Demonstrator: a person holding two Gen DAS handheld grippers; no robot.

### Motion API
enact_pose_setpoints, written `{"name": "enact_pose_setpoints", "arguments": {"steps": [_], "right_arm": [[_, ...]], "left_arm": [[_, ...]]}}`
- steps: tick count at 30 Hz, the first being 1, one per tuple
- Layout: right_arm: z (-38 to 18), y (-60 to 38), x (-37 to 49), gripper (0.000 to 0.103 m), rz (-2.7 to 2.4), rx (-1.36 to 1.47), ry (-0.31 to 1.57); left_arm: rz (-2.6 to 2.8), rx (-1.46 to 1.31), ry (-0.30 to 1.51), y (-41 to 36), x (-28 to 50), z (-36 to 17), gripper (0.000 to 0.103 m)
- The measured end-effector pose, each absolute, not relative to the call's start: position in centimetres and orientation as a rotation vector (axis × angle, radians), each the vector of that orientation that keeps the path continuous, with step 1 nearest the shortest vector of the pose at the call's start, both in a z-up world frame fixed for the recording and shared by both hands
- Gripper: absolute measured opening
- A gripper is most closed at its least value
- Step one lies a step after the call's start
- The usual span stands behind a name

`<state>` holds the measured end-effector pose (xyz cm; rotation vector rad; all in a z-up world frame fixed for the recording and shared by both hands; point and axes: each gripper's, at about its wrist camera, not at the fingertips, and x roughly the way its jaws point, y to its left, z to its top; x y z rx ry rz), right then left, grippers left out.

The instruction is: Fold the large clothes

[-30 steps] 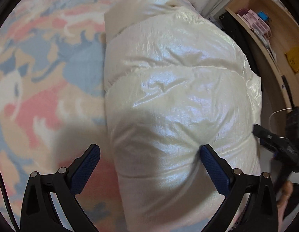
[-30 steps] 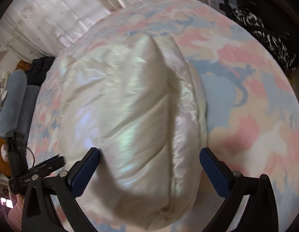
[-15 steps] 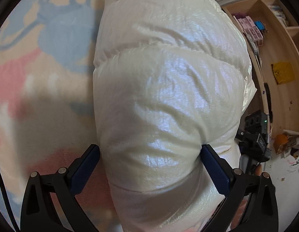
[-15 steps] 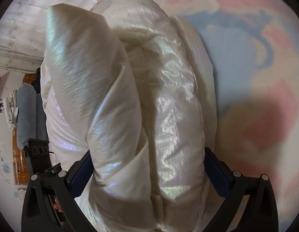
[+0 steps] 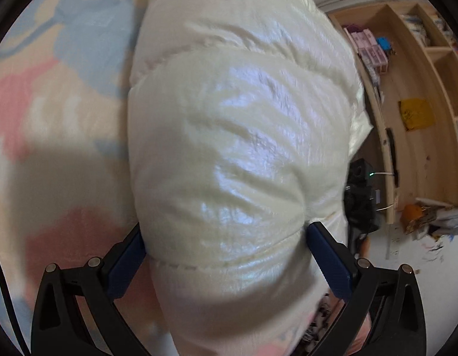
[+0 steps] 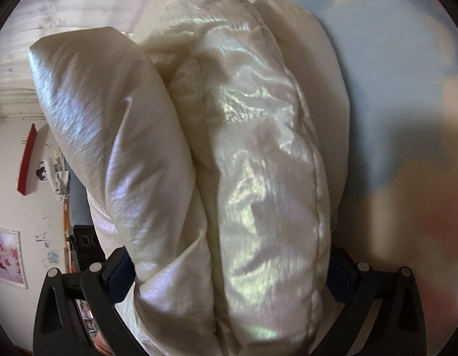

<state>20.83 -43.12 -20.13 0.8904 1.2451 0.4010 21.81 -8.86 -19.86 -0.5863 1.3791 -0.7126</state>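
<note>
A shiny cream puffer jacket (image 5: 237, 136) fills the left wrist view, folded into a thick bundle over a patterned bedspread (image 5: 51, 89). My left gripper (image 5: 226, 255) has its jaws spread wide, with the bundle bulging between the blue pads (image 5: 326, 255). In the right wrist view the jacket (image 6: 243, 178) shows as stacked padded layers, tilted up off the bedspread (image 6: 406, 118). My right gripper (image 6: 229, 270) straddles these layers with its jaws wide, the pads (image 6: 119, 270) pressed against both sides. The other gripper (image 5: 359, 195) shows beyond the bundle.
Wooden shelves (image 5: 421, 89) with boxes and a yellow item stand right of the bed, with clutter on the floor (image 5: 430, 216). In the right wrist view a curtain (image 6: 65, 14), a wall with a picture (image 6: 6, 255) and a grey-blue thing (image 6: 76, 195) lie left.
Both grippers have pushed forward around the ends of the jacket bundle and lifted it. The bundle now fills both views and tilts up from the bedspread.
</note>
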Motion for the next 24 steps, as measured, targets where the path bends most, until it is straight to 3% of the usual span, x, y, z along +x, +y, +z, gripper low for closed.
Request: {"name": "enact_pose_setpoints", "arguments": {"steps": [8,10,12,15,24], "right_arm": [[-19.6,-42.0,19.6,0.102,0.381,0.846,1.171],[-18.7,-41.4,19.4,0.096,0.389,0.809,1.146],[-17.9,-41.1,19.1,0.077,0.407,0.802,1.11],[-16.3,-40.5,18.6,0.058,0.43,0.787,1.059],[-11.6,-34.9,17.4,0.045,0.548,0.716,0.939]], "left_arm": [[-0.646,-0.524,1.324,-11.3,21.3,-18.7,0.103],[-0.639,-0.481,1.296,-11.6,21.2,-17.8,0.102],[-0.634,-0.426,1.254,-11.9,20.9,-16.5,0.098],[-0.633,-0.337,1.187,-11.8,20.4,-14.0,0.094],[-0.595,-0.273,1.054,-5.2,19.0,-7.2,0.093]]}}
